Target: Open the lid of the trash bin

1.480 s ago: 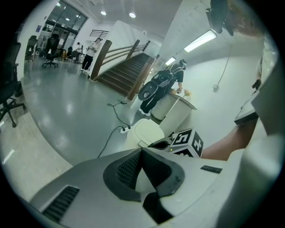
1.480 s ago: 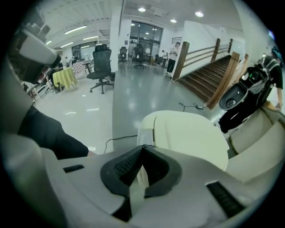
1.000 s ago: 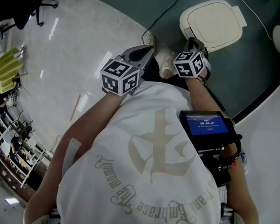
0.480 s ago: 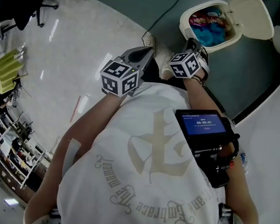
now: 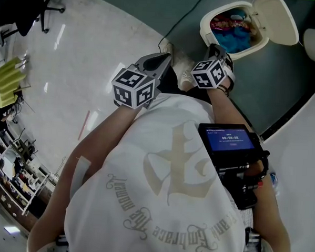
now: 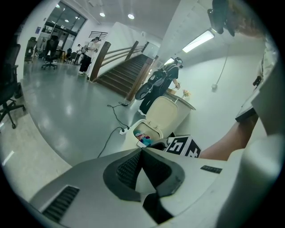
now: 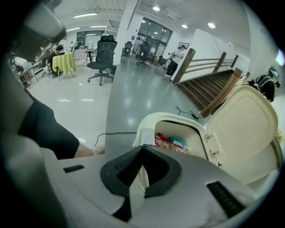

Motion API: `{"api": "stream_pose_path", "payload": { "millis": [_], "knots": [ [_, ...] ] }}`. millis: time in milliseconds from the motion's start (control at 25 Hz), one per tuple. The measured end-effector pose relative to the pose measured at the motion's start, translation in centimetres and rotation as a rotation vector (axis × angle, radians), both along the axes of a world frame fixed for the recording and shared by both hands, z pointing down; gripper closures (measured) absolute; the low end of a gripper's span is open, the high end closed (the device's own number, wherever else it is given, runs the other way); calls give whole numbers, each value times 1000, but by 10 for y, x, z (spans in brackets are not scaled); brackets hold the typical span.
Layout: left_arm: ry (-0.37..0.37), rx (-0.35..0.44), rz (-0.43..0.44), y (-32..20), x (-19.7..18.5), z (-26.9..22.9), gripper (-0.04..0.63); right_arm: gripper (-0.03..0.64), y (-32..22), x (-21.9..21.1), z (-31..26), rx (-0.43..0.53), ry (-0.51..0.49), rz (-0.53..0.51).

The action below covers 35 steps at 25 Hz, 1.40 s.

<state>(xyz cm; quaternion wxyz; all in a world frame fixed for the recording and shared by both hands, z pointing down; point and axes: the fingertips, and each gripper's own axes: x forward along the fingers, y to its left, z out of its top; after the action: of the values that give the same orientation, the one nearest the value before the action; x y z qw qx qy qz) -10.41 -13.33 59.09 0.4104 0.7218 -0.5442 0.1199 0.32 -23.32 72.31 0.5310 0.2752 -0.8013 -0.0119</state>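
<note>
From where I stood, the lid (image 5: pixel 276 19) had only just gone up. A second earlier it lay flat on the trash bin (image 5: pixel 207 26). Now it was tipped back on its hinge toward the upper right of the head view, and the mouth stood wide open. Pink and blue rubbish (image 5: pixel 232 31) showed inside, heaped close to the rim. The bin sat on the dark floor (image 5: pixel 286 77) at the top of that view, just beyond the person's shoes (image 5: pixel 187 66).

The right tongs (image 5: pixel 217 49) hung at the bin's near edge. Their two halves were pressed together with nothing between them. I could not tell whether the tips touched the front wall. The left tongs (image 5: pixel 165 57) were off to the left beside the shoes, likewise closed and empty, and apart from the bin.

To my eye the job looked done. The lid was open and nothing was holding it, so it seemed to be resting back on its own.
</note>
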Motion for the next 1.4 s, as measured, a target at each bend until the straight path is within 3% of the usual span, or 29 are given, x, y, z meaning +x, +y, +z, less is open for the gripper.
{"api": "stream_pose_path", "payload": {
  "millis": [240, 600, 840, 1040, 1400],
  "knots": [
    [-3, 13, 0, -3, -2, -1, 588, 609, -1, -2, 1, -6, -17, -38],
    [-1, 40, -20, -9, -13, 0, 588, 611, -2, -11, 6, -136, -114, -71],
    [9, 66, -13, -4, -3, -26, 588, 611, 10, -5, -34, -160, -194, -89],
    [11, 79, -6, -6, -4, -34, 588, 611, 14, -15, -77, -155, -343, -114],
    [40, 123, 37, -25, 14, -46, 588, 611, 9, 2, -166, -212, -761, -29]
  ]
}}
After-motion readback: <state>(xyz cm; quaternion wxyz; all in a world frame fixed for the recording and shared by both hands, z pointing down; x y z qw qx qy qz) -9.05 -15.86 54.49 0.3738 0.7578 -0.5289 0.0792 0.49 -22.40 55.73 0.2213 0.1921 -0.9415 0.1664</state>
